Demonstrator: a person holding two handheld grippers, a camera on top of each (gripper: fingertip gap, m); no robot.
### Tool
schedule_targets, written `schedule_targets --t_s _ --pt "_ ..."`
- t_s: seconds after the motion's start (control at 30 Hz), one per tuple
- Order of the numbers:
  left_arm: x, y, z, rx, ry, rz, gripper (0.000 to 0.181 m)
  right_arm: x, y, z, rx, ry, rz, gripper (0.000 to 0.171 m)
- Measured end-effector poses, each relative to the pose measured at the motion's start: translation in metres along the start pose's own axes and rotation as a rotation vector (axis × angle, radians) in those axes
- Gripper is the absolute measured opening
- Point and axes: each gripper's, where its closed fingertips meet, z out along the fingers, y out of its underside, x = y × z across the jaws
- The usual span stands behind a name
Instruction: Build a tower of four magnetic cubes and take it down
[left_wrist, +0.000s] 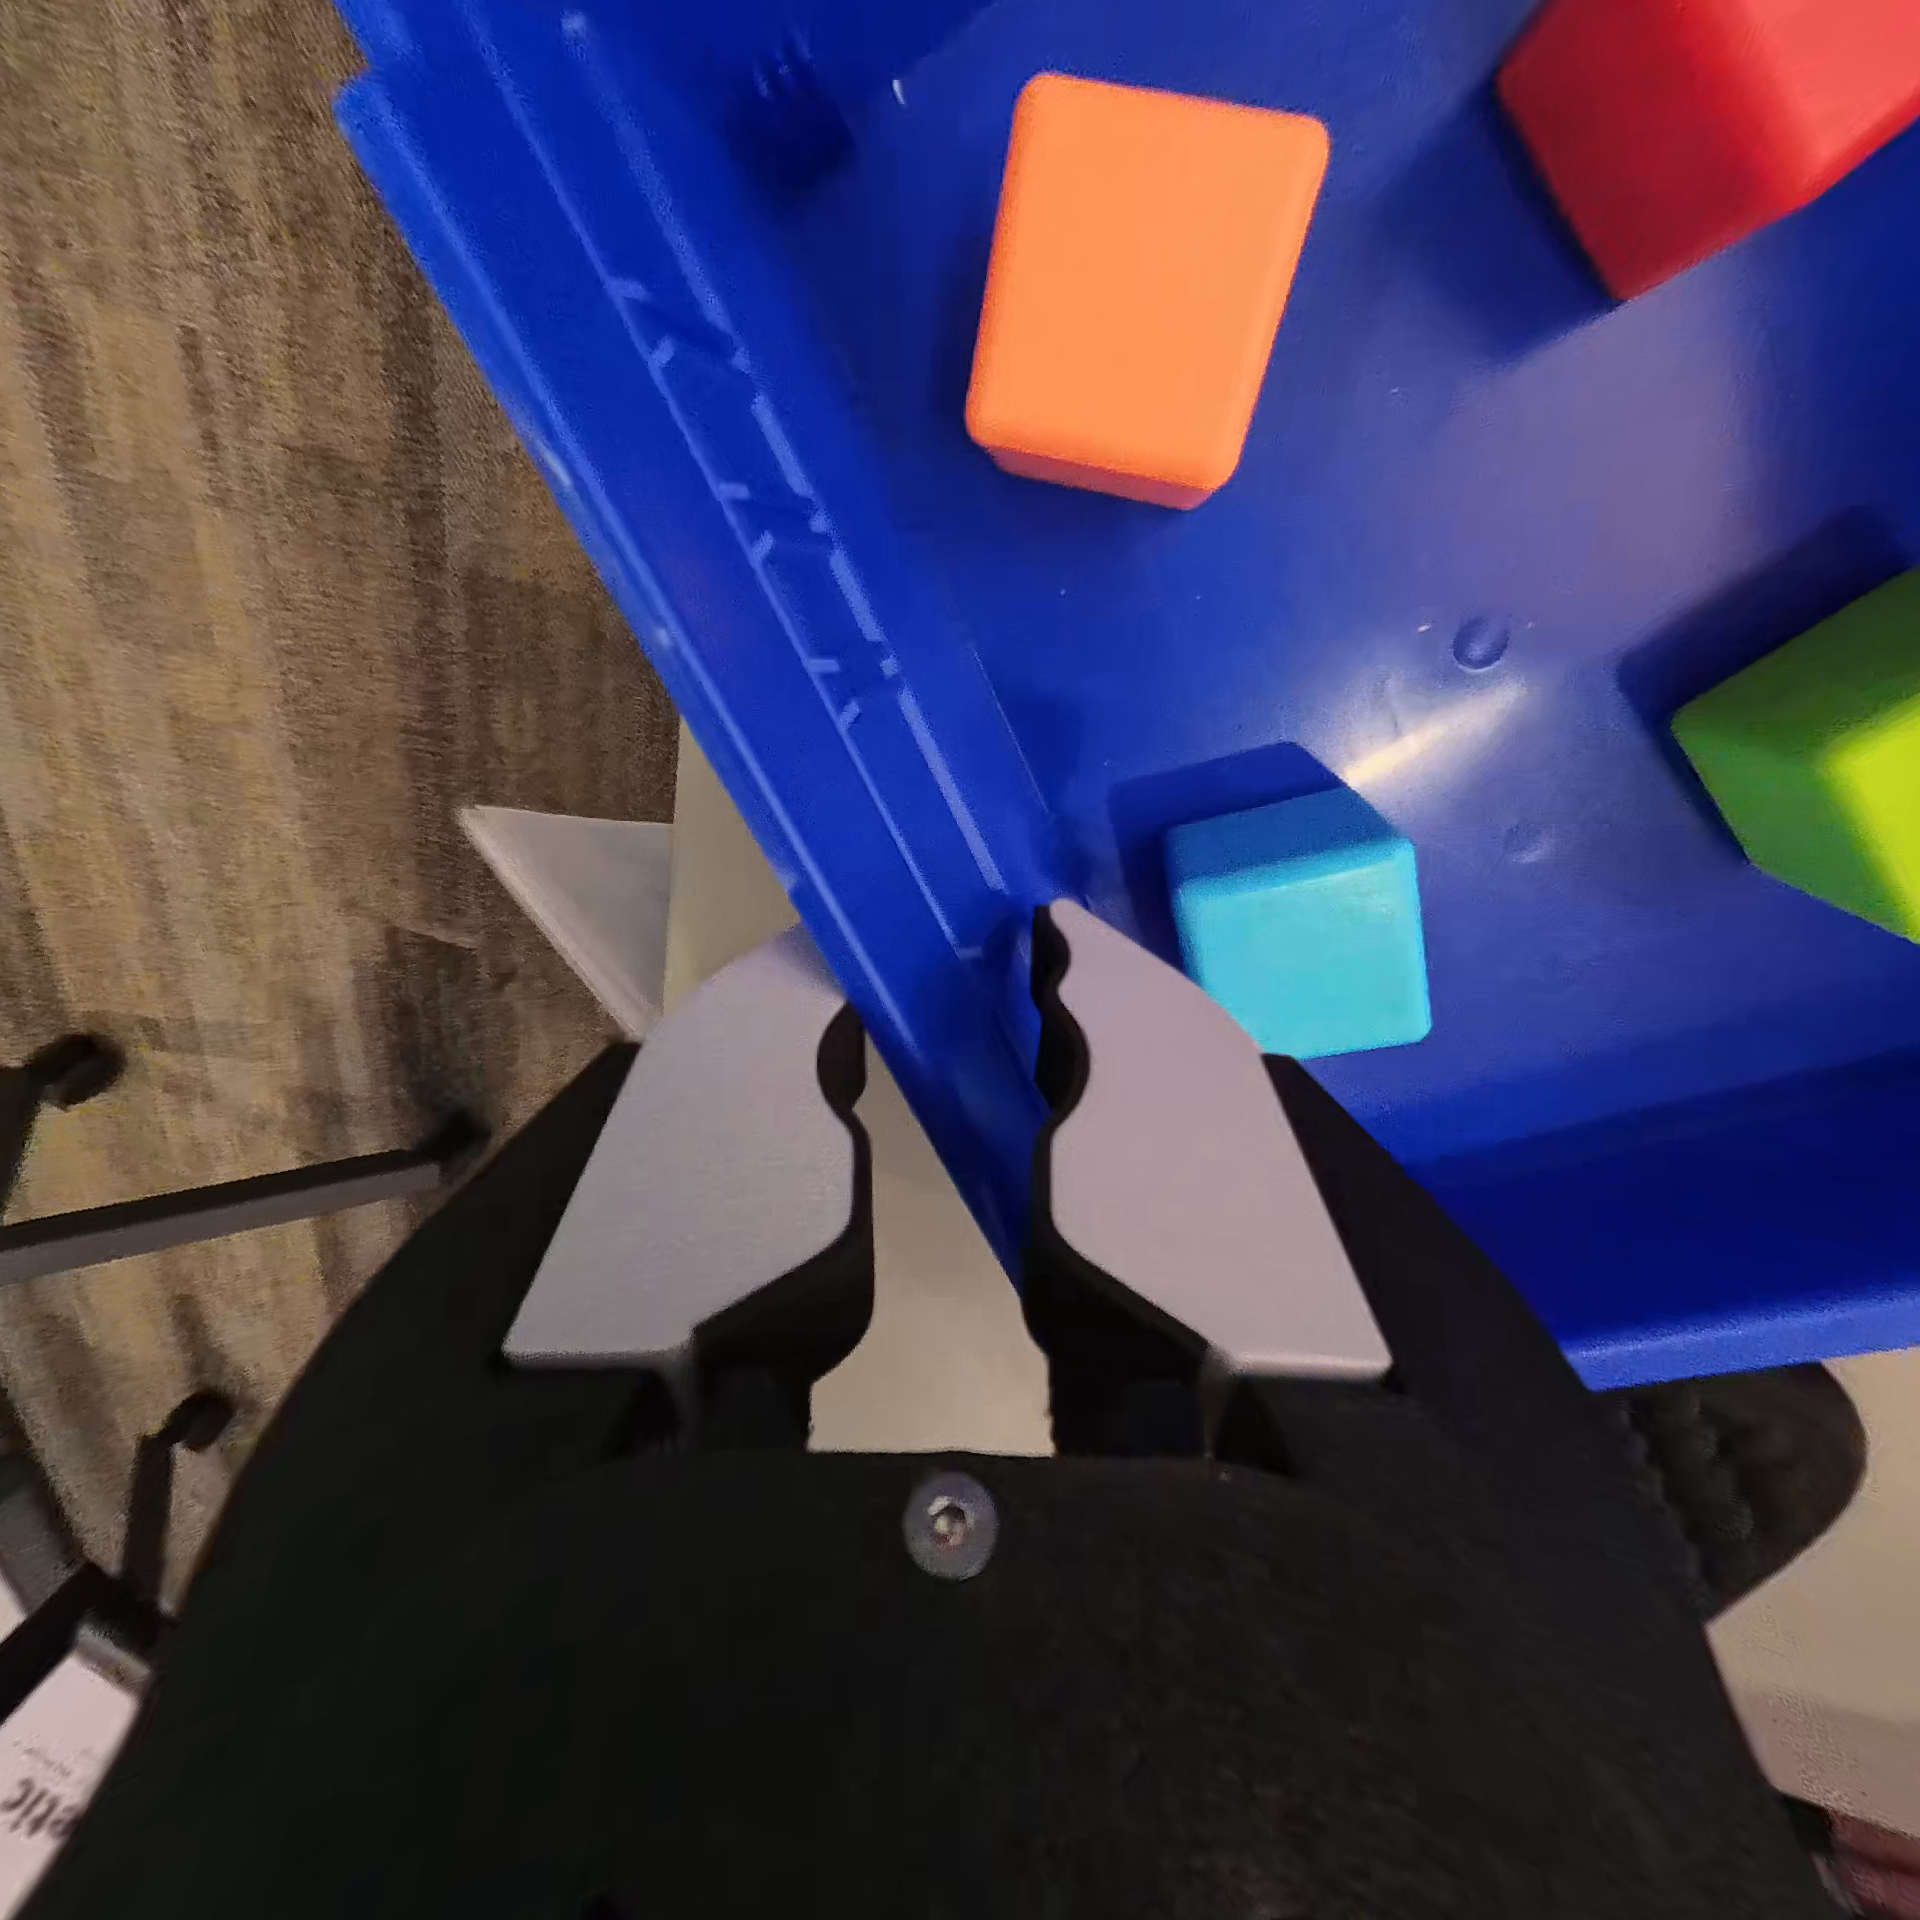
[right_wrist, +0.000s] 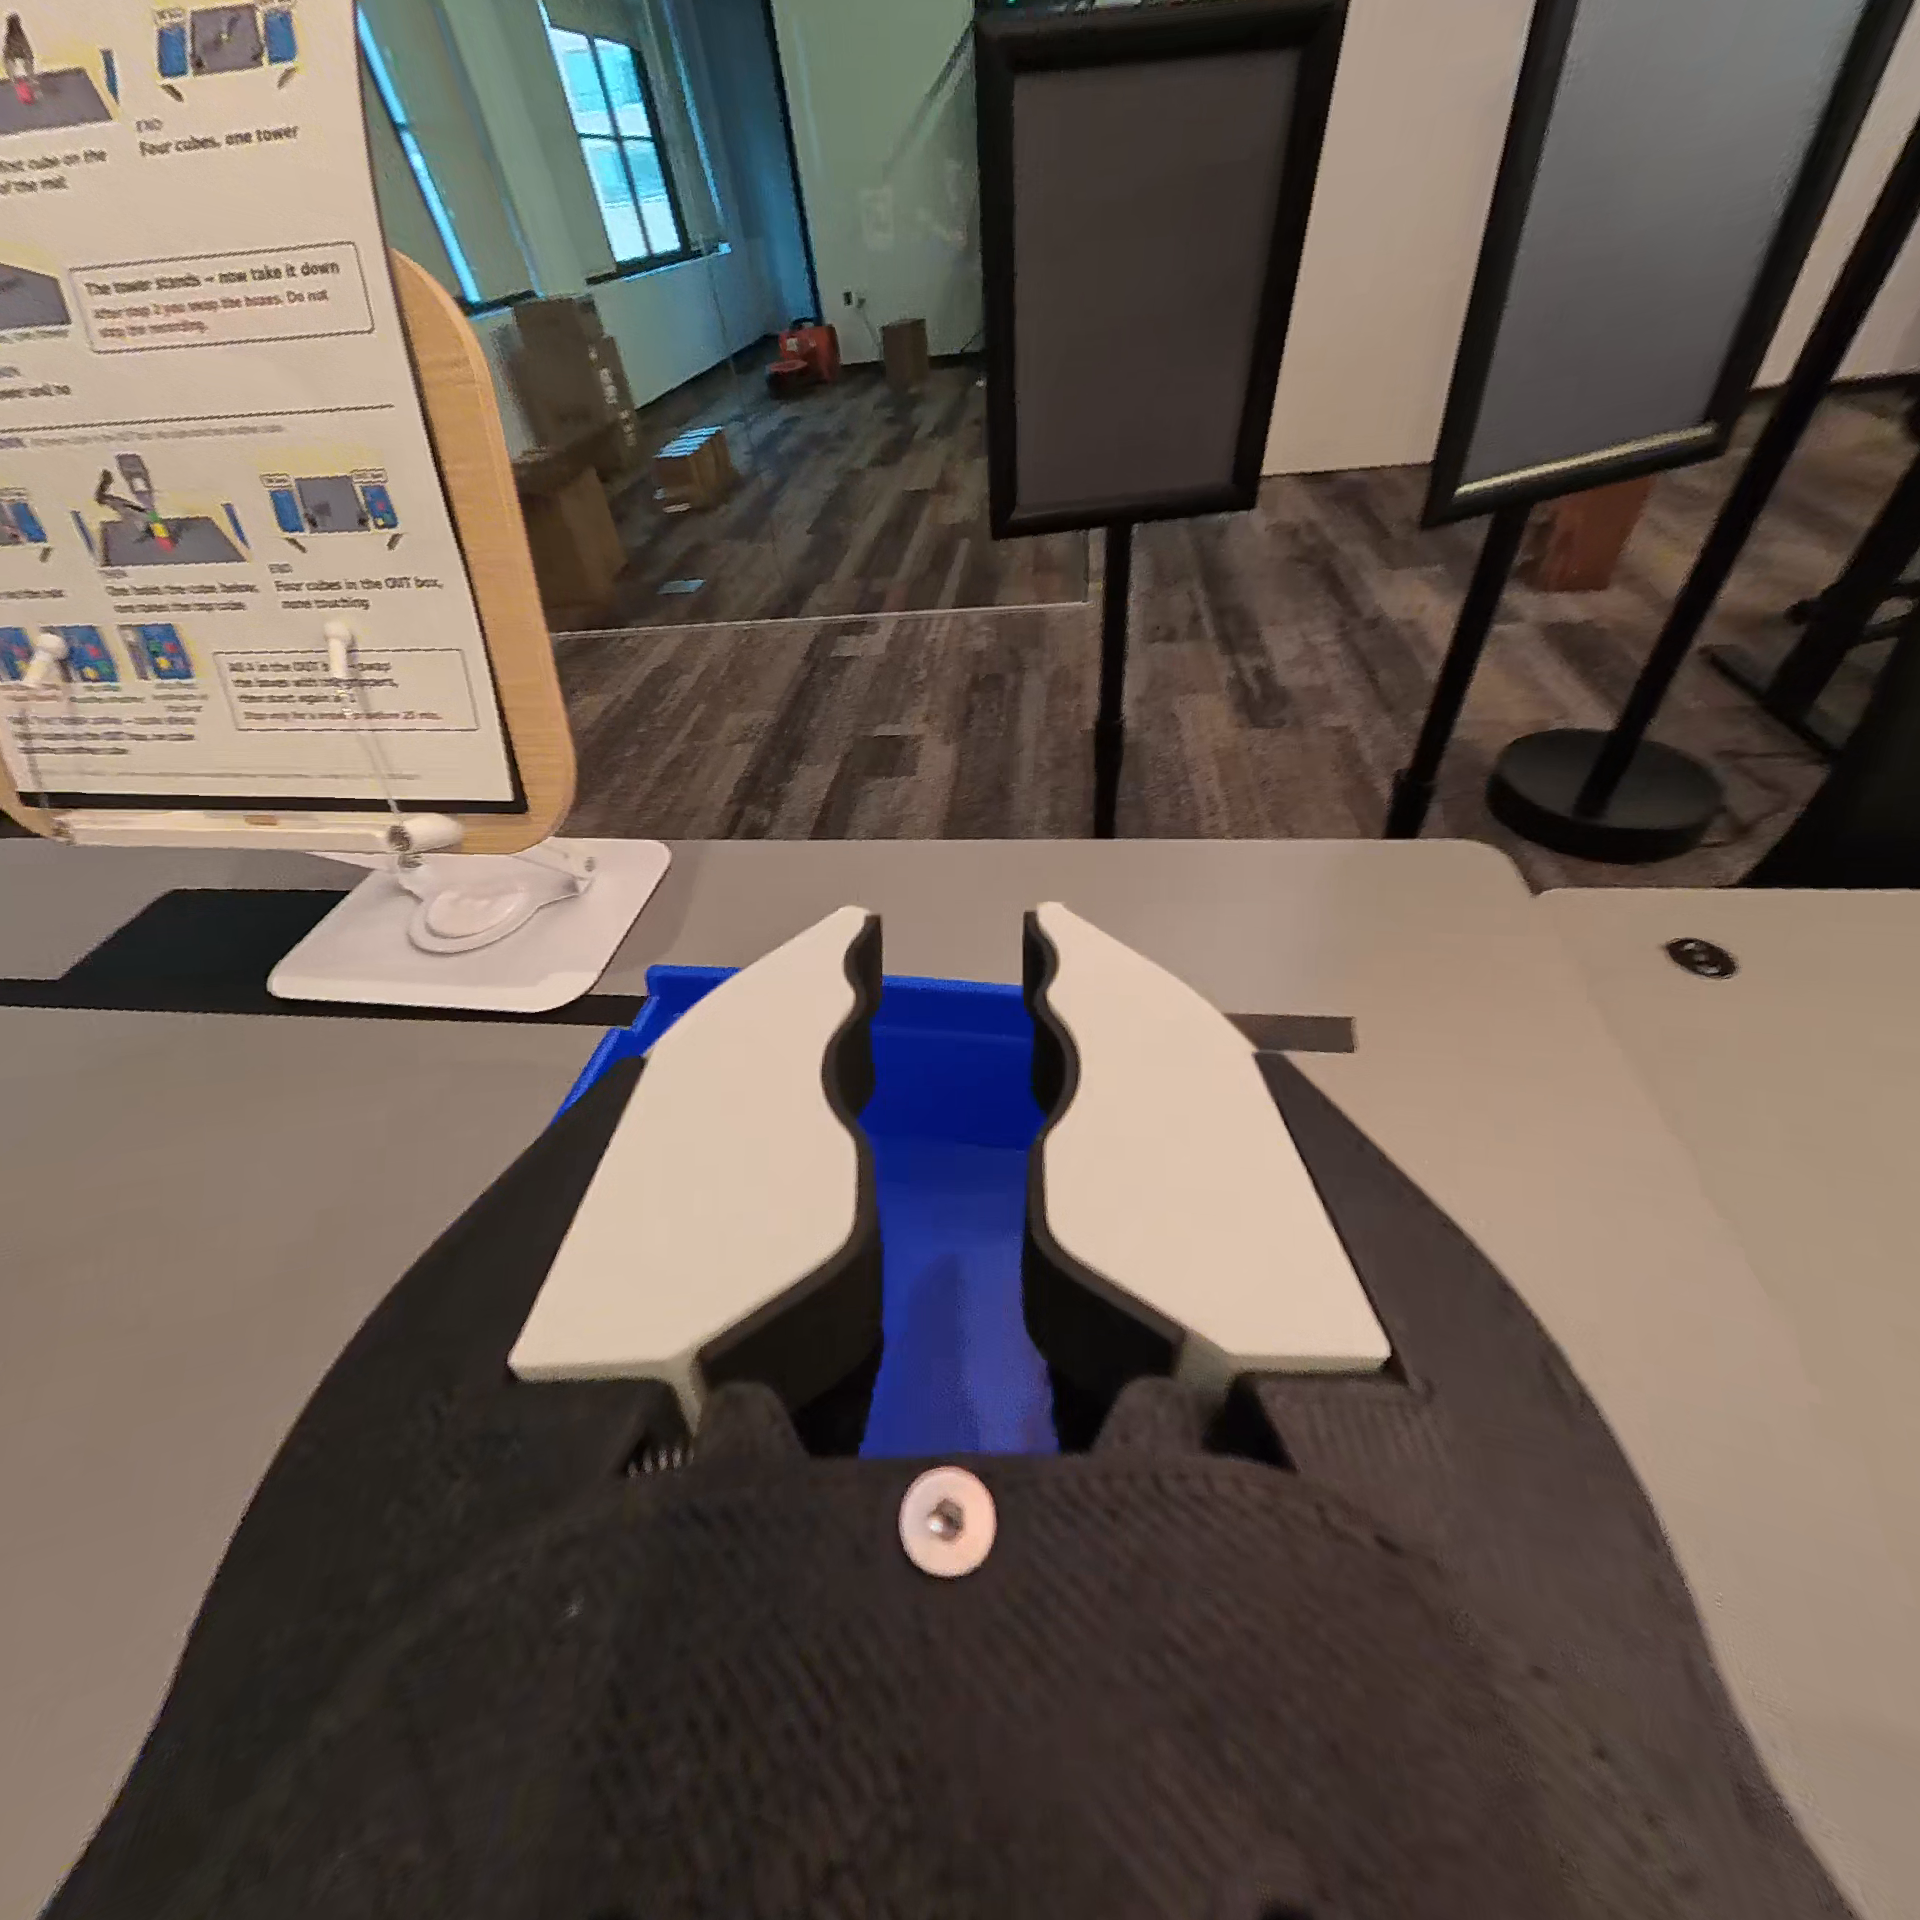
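Cubes (left_wrist: 1299, 925) lie in the blue bin (left_wrist: 790, 644) whose wall the left tongs (left_wrist: 940, 997) straddle

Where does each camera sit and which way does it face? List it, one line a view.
Left wrist view: on the left gripper, angled down into a blue bin holding cubes, carpet beyond; its jaws straddle the bin wall.
Right wrist view: on the right gripper, level across the grey table toward an instruction sheet; its jaws frame a blue bin.
Shared: a blue bin; whether the same one, unclear.
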Motion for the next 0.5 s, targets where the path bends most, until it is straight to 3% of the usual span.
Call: schedule_targets --t_s 0.27,0.5 --pt "0.021 -0.036 0.000 0.106 -0.055 0.195 0.027 -0.014 0.016 0.018 -0.054 -0.062 0.015 0.027" --pt "0.075 -0.062 -0.006 0.196 -0.024 0.433 0.027 -0.040 0.040 0.040 -0.159 -0.104 -0.061 0.027"
